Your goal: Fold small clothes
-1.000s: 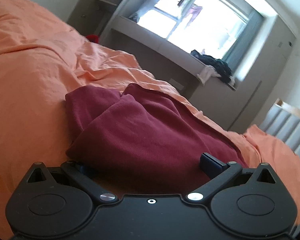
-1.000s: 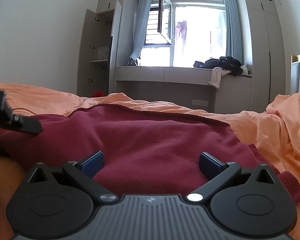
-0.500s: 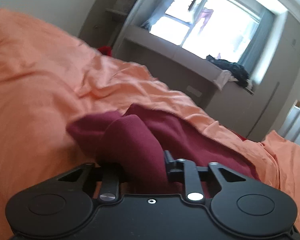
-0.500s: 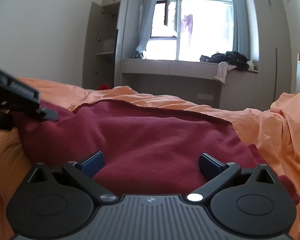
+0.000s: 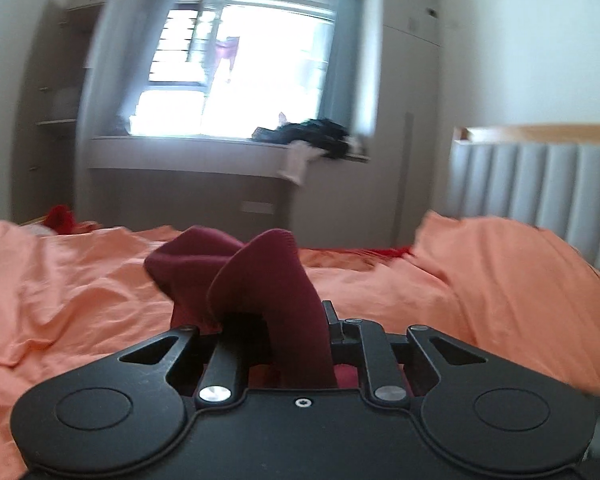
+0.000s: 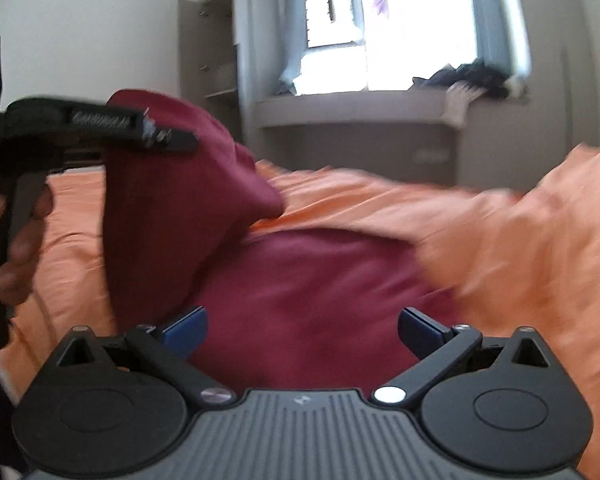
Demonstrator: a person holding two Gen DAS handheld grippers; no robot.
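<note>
Orange bedding (image 5: 100,300) spreads under everything, rumpled, with a raised hump to the right of the garment. On it lies the maroon garment (image 6: 308,308), its body flat and running away from me toward the window bench (image 6: 360,112); dark clothes are heaped on that bench, well clear. My left gripper (image 5: 276,340) is clamped on one edge of the garment and holds it lifted, so a fold of cloth hangs from it to the left of the flat part. My right gripper (image 6: 302,326) sits low at the garment's near edge, jaws spread wide with the cloth between them but not pinched. I judge the lifted edge should be carried across the body; the hump could catch it.
</note>
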